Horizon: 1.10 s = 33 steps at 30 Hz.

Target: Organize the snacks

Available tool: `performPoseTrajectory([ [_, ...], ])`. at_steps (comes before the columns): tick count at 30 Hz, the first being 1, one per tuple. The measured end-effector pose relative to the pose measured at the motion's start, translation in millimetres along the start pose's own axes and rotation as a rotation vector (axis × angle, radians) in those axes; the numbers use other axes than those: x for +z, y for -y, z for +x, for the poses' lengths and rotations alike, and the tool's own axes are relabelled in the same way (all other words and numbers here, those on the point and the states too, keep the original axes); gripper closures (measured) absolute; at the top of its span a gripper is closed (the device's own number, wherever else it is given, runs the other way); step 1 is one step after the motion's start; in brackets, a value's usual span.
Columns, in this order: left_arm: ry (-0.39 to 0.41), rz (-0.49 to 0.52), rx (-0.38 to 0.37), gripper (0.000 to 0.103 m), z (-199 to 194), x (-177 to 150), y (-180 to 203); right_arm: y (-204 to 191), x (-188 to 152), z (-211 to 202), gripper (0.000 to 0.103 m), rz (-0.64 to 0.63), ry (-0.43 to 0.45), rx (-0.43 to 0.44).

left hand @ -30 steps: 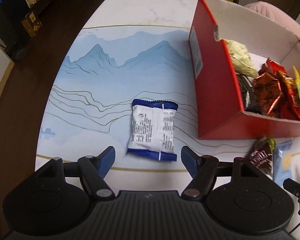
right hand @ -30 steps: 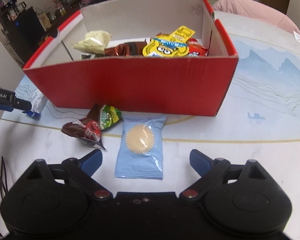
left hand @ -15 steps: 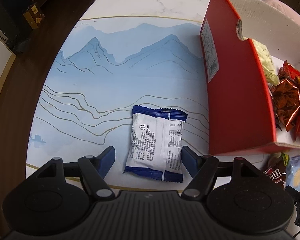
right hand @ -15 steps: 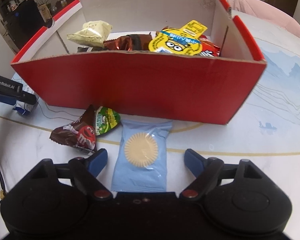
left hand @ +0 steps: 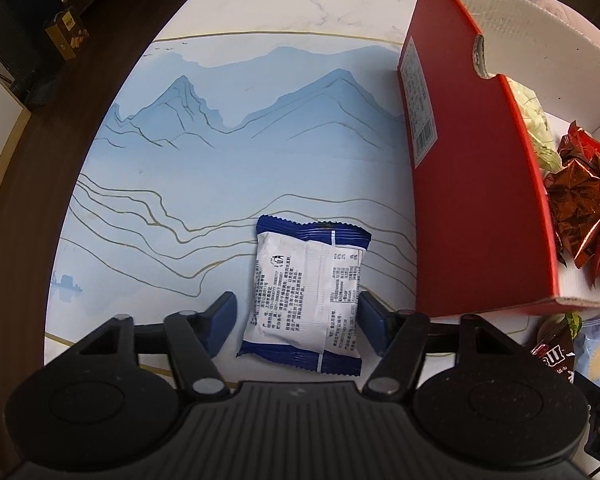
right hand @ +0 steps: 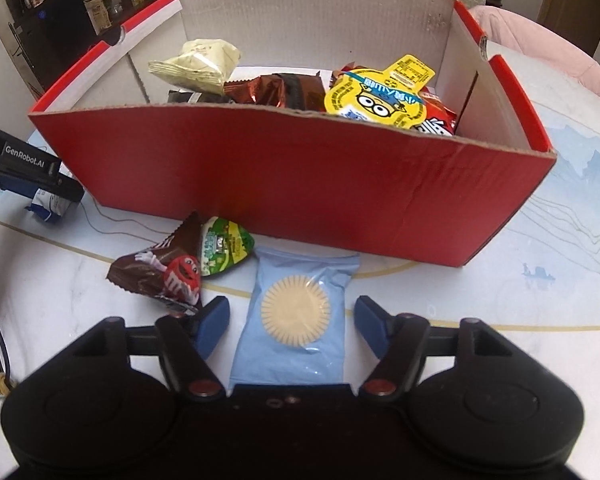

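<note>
A white and blue snack packet (left hand: 306, 296) lies flat on the table between the open fingers of my left gripper (left hand: 296, 320); the right finger nearly touches its edge. A light blue cookie packet (right hand: 296, 316) lies between the open fingers of my right gripper (right hand: 292, 320). A red cardboard box (right hand: 292, 184) stands just beyond it and shows at the right of the left wrist view (left hand: 480, 200). It holds several snacks, among them a yellow cartoon pack (right hand: 380, 88) and a pale bag (right hand: 196, 60).
A brown M&M's bag (right hand: 160, 276) and a green triangular snack (right hand: 224, 248) lie left of the cookie packet, close to my right gripper's left finger. The left gripper's body (right hand: 24, 164) shows at the far left. The table edge (left hand: 60, 240) drops to dark floor on the left.
Both grippers moved forward over their packets, so each packet now lies between the fingers. The fingers of both have narrowed a little but stay open.
</note>
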<state>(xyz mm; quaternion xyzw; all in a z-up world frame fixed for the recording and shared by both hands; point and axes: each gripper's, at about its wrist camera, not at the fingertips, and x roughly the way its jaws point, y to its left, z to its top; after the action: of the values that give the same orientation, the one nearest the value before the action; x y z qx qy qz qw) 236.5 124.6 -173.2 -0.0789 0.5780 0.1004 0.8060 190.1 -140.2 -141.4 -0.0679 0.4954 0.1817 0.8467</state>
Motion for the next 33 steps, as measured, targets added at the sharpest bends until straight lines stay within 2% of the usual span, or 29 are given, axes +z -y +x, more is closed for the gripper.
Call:
performPoseTrajectory([
  [6,-0.002,-0.022,0.001,0.052,-2,-2,2,1,-5,-5,0.054,-0.027,0.012,-0.018],
  [8,-0.008,-0.038,-0.002,0.053,-3,-4,1,2,-5,-7,0.057,-0.019,0.011,-0.011],
  [15,-0.011,-0.083,-0.015,0.053,-13,-18,-6,6,-12,-17,0.057,0.012,0.015,0.0],
  [21,0.007,-0.103,-0.009,0.053,-37,-36,-11,10,-18,-39,0.057,0.028,0.037,0.024],
  [33,0.072,-0.141,-0.094,0.053,-102,-51,-6,19,-6,-95,0.057,0.06,0.129,0.087],
])
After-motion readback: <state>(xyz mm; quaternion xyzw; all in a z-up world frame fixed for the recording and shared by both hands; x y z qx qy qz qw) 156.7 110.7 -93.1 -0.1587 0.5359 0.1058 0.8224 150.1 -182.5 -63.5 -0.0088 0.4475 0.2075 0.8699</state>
